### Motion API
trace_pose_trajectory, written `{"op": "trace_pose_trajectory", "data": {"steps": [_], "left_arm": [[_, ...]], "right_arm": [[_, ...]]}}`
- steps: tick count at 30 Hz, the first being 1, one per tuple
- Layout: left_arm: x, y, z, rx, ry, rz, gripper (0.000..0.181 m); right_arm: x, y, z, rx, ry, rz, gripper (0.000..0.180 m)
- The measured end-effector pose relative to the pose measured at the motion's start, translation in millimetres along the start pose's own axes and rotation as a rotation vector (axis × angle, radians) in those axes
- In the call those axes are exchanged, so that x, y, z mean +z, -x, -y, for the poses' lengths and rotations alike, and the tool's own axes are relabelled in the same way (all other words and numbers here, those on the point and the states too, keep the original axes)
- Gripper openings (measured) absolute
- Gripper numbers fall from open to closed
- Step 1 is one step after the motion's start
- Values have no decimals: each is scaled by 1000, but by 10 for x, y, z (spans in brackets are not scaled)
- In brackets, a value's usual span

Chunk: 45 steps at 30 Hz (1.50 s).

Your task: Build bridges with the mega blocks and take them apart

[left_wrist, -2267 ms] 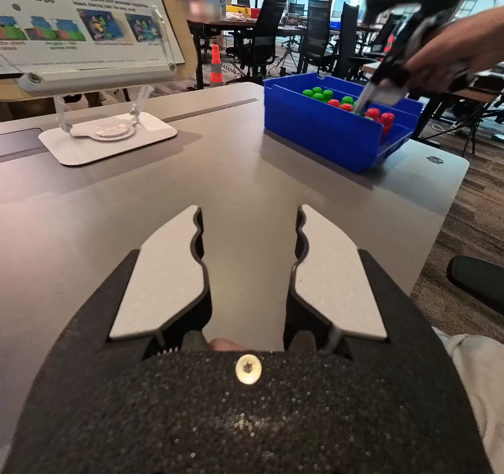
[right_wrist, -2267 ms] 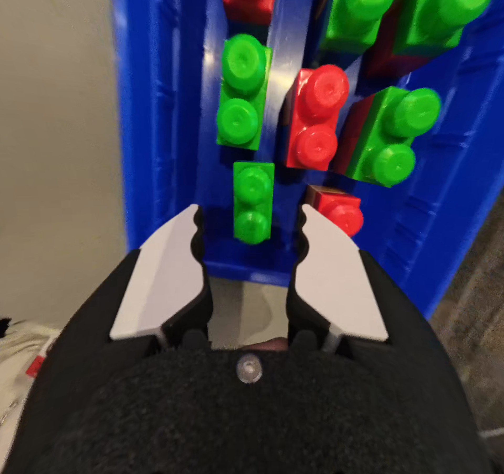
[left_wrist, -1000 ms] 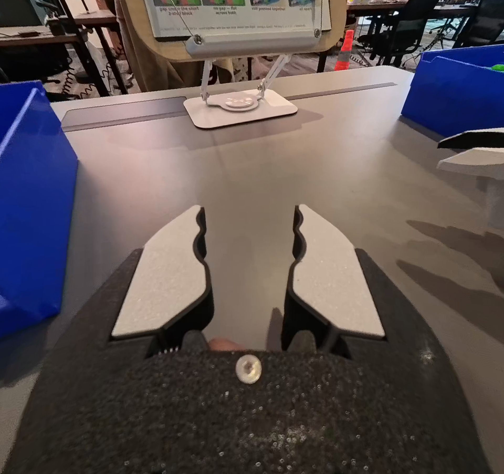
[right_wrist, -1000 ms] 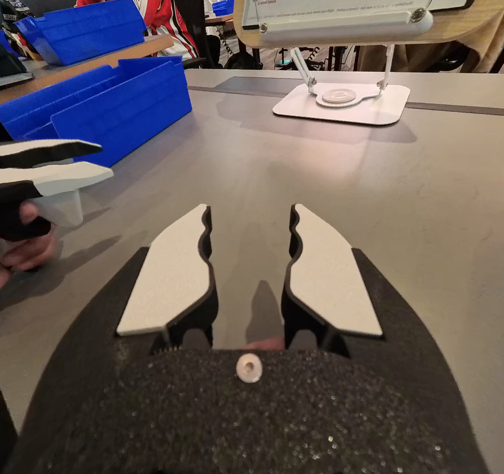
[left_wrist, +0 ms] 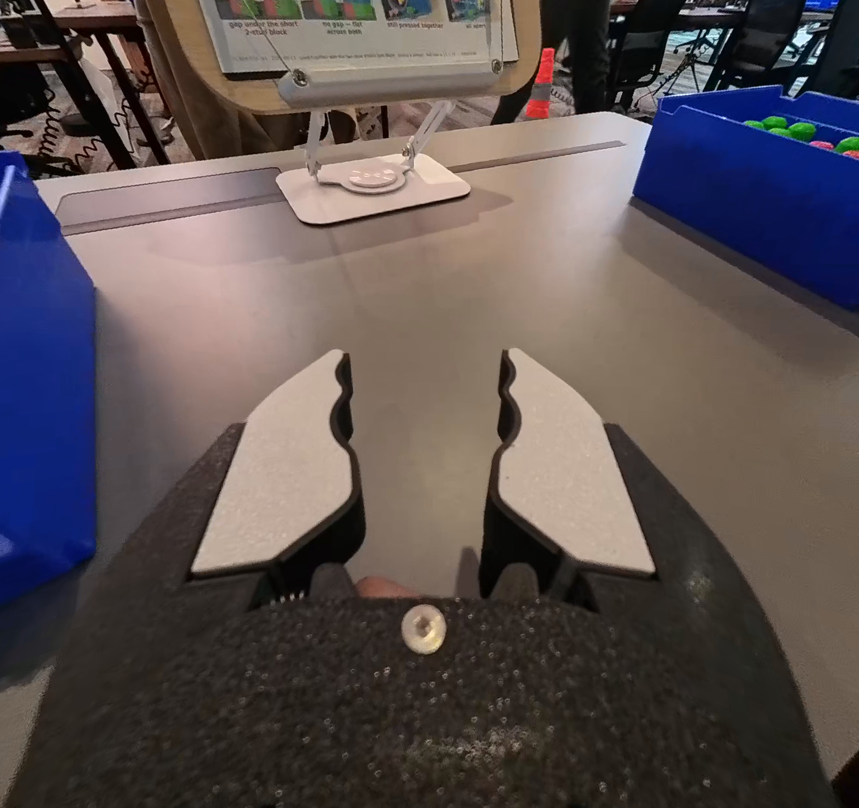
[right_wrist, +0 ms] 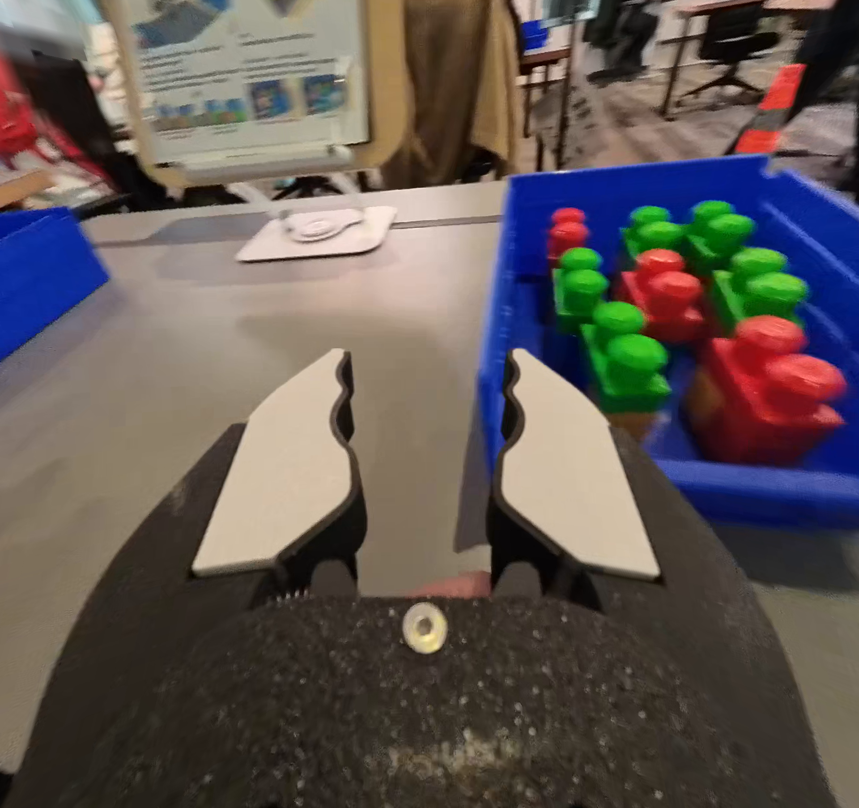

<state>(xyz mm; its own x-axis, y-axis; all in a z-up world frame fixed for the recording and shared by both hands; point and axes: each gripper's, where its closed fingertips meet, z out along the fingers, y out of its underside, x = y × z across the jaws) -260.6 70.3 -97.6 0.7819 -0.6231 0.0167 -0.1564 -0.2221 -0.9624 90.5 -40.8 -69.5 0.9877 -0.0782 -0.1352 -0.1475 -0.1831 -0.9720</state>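
Note:
Several red and green mega blocks (right_wrist: 669, 302) stand studs-up in a blue bin (right_wrist: 520, 209) on the right of the grey table. The bin also shows in the left wrist view (left_wrist: 743, 209), with green block tops (left_wrist: 790, 127) above its rim. My right gripper (right_wrist: 427, 367) is open and empty, low over the table just left of the bin's near left wall. My left gripper (left_wrist: 425, 367) is open and empty over the bare middle of the table (left_wrist: 418, 302). Neither gripper touches a block.
A second blue bin (left_wrist: 42, 367) stands at the table's left; it also shows in the right wrist view (right_wrist: 42, 274). A picture sheet on a white stand (left_wrist: 372, 185) is at the back. Office chairs, desks and an orange cone (left_wrist: 541, 88) lie beyond.
My right gripper has swung right and now faces the block bin, out of the left wrist view. My left gripper has turned slightly right. Both stay open and empty.

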Motion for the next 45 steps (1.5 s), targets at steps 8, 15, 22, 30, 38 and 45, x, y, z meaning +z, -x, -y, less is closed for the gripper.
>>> {"op": "trace_pose_trajectory", "data": {"steps": [8, 15, 22, 30, 38, 45], "left_arm": [[83, -168, -23, 26, 23, -50, 60], [102, -280, -92, 45, 48, -84, 60], [147, -460, -159, 54, 79, -122, 61], [443, -1565, -112, 133, 127, -284, 62], [1015, -2713, 213, 60, 86, -299, 60], [1700, -2959, 203, -62, 151, -177, 52]], "right_arm": [[202, -153, -404, 75, 154, 5, 65], [285, 103, -442, 101, 188, 85, 64], [363, 618, -456, 119, 231, 291, 71], [-328, 207, -99, 156, 75, 240, 64], [-642, -1241, -321, 116, -3, -336, 60], [-357, -1446, -397, 199, 61, -372, 56]]}}
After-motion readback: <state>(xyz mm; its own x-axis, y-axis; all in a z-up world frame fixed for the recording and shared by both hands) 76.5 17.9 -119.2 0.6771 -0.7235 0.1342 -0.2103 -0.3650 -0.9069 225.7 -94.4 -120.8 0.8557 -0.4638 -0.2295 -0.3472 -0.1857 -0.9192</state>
